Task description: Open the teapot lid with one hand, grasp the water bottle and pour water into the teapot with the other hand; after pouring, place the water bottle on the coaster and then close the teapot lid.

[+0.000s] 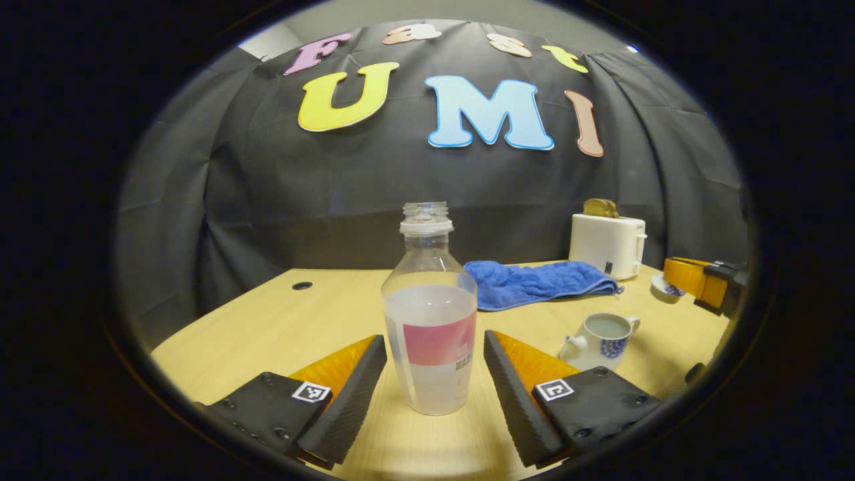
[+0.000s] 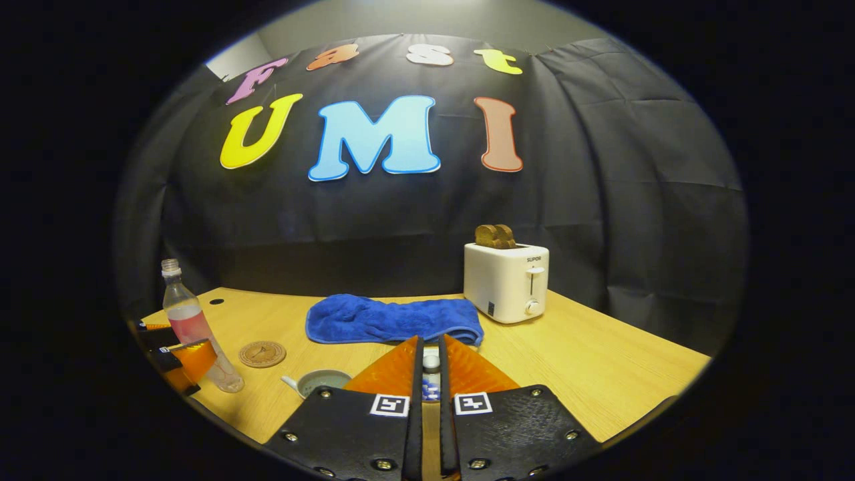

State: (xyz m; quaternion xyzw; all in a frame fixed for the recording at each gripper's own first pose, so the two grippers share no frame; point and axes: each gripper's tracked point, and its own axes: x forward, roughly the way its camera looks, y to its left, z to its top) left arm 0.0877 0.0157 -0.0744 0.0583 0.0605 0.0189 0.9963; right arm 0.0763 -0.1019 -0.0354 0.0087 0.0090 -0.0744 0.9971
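My left gripper [image 1: 434, 384] is spread wide, its two fingers standing on either side of the water bottle [image 1: 431, 314] without touching it. The bottle stands upright on the table [image 1: 267, 327], uncapped and partly filled. To its right sits the teapot [image 1: 601, 341], lid off and water visible inside, and past it, near the table's far right, my right gripper [image 1: 701, 284] holds the lid [image 1: 666, 288] up. Seen along the right gripper [image 2: 431, 381], its fingers are clamped on the knob of the teapot lid [image 2: 431, 377], pressing it from both sides. Below and left of those fingers is the open teapot [image 2: 320, 382], and further left the round coaster [image 2: 262, 354] lies bare on the table, just beside the bottle [image 2: 194, 327] but apart from it, with my left gripper [image 2: 180, 364] around the bottle's base. Farther back a blue towel [image 2: 394, 319] lies crumpled, and a white toaster [image 2: 505, 280] with bread in its slots stands to its right, against the black cloth wall.
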